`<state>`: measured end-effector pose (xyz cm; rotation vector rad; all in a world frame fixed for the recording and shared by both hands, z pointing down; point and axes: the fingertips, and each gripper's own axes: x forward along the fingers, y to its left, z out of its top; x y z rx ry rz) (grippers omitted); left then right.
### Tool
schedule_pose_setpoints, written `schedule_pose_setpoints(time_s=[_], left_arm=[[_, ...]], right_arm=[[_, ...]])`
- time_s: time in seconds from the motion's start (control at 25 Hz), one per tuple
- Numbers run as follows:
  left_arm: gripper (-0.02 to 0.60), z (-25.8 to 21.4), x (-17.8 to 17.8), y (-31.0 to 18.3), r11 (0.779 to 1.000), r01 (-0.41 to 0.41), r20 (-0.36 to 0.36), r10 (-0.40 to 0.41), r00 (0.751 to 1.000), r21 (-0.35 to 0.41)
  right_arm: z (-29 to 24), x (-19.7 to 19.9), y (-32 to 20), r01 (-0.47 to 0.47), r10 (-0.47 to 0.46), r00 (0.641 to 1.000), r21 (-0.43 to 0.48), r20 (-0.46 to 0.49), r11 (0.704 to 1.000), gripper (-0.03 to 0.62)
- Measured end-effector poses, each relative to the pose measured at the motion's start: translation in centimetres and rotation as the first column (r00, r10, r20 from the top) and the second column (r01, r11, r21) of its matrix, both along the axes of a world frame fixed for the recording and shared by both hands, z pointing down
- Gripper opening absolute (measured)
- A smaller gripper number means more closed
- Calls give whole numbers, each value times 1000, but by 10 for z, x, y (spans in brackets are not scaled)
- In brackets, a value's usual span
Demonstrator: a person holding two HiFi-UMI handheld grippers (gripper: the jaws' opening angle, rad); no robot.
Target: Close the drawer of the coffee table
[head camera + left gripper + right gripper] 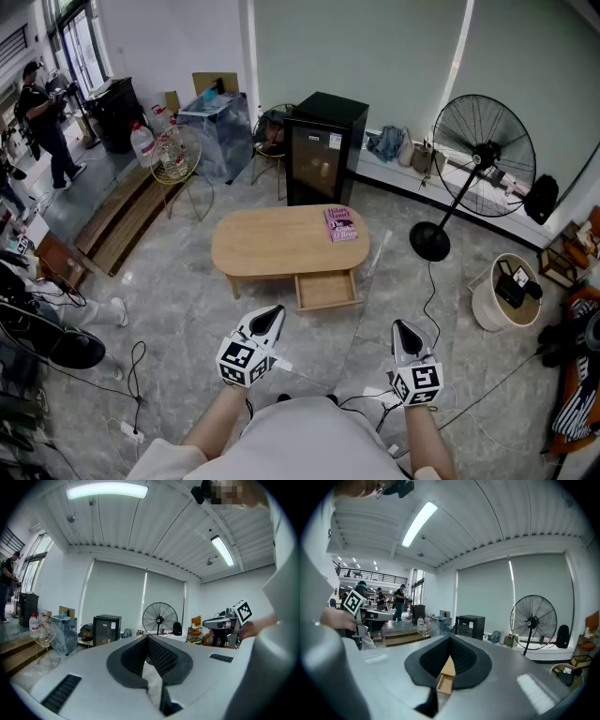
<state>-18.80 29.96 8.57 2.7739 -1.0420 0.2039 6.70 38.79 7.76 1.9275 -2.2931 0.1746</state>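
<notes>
A light wooden oval coffee table stands in the middle of the room, with its drawer pulled out toward me at the front right. The drawer looks empty. A purple book lies on the table's right end. My left gripper hangs shut and empty short of the table, left of the drawer. My right gripper is shut and empty too, off to the drawer's right. Between the right gripper's tips the open drawer shows in the right gripper view. The left gripper's tips meet with only floor beyond them.
A black mini fridge stands behind the table, a standing fan at the right. A white bucket sits far right. Cables run over the grey floor. A wire side table with bottles and a person are far left.
</notes>
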Motion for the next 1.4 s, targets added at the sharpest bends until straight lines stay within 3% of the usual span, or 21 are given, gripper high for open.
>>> schedule_pose_setpoints(time_s=[0.72,1.4], left_arm=[[8,5,6,6,1000,16,7,-16,1000,-24],[8,19,44,23,997,63,15,-62,998,-42]], right_arm=[[4,7,1,11,-11,1000,-14,24,1000,9],[21,45,10,73,-71,996,-33,48,997,11]])
